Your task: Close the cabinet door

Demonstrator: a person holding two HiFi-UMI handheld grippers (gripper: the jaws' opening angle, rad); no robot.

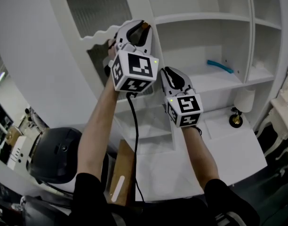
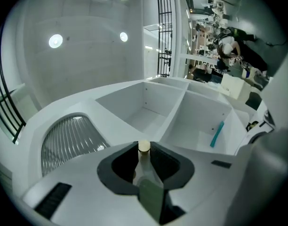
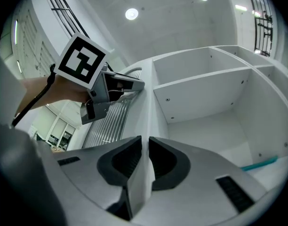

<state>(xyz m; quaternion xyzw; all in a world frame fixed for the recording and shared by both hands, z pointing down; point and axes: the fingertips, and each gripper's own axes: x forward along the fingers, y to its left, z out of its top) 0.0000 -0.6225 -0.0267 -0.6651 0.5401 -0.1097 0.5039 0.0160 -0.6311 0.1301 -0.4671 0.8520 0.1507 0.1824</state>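
The white cabinet door (image 1: 94, 13), with an arched ribbed glass pane (image 2: 68, 138), stands open at the left of the shelves. My left gripper (image 1: 134, 31) is raised at the door's edge, shut on its small cream knob (image 2: 144, 146), which sits between the dark pads. My right gripper (image 1: 169, 73) is just below and to the right of it. Its jaws are closed on the door's thin white edge (image 3: 146, 121), which runs up between the pads. From the right gripper view the left gripper (image 3: 113, 86) shows against the ribbed pane (image 3: 111, 119).
Open white shelves (image 1: 205, 18) fill the cabinet to the right. A teal strip (image 1: 220, 66) lies on one shelf. A white cylinder (image 1: 245, 99) and a small black-and-gold object (image 1: 236, 120) stand on the counter. A round black object (image 1: 57, 154) and a wooden board (image 1: 123, 173) are low left.
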